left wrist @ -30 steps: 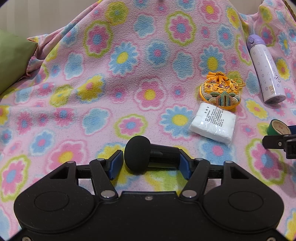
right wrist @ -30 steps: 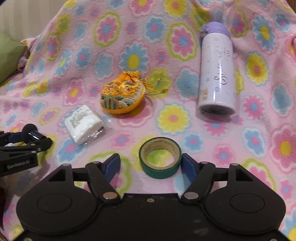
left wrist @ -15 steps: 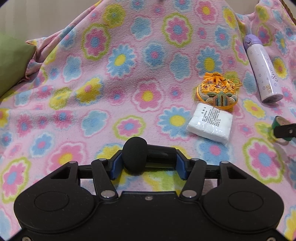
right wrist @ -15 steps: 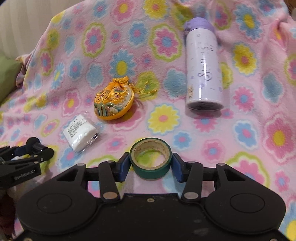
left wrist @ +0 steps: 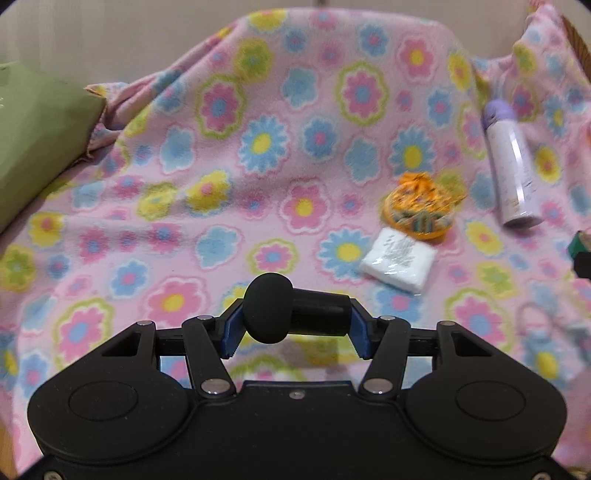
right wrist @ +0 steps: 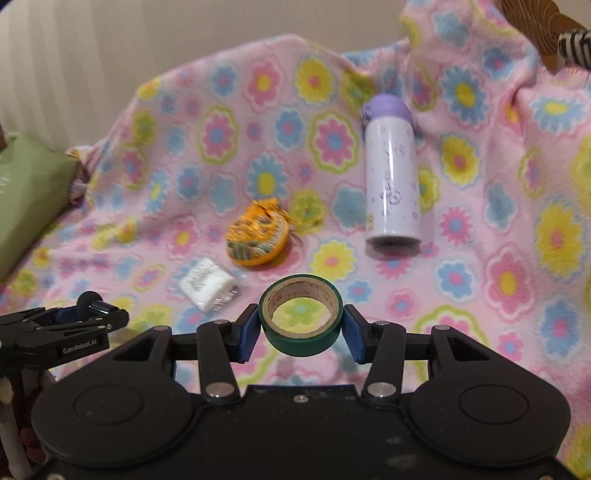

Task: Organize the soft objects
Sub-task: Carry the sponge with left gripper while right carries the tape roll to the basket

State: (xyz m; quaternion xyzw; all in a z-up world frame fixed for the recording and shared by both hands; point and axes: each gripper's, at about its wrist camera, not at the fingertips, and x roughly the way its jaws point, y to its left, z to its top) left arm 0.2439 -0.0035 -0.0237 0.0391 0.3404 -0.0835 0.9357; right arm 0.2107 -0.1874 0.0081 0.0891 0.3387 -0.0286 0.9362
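My left gripper [left wrist: 295, 325] is shut on a black microphone [left wrist: 269, 312] with a round foam head, which lies crosswise between the blue pads, clear of the flowered blanket [left wrist: 221, 166]. My right gripper [right wrist: 300, 326] is shut on a green tape roll [right wrist: 303, 341], also held above the blanket. Ahead on the blanket lie an orange embroidered pouch [right wrist: 256, 236], a white wrapped packet [right wrist: 207, 282] and a lilac bottle [right wrist: 391, 184] on its side. The right wrist view shows the left gripper [right wrist: 88, 314] at lower left.
A green cushion [left wrist: 33, 147] rests against the blanket's left edge. At the top right of the right wrist view a wicker rim [right wrist: 532, 22] and a black-and-white striped thing [right wrist: 574, 42] show. A pale wall stands behind.
The right gripper's jaws closed onto the tape roll and lifted it. The left gripper tightened on the microphone and rose too. The blanket's things look farther off now.
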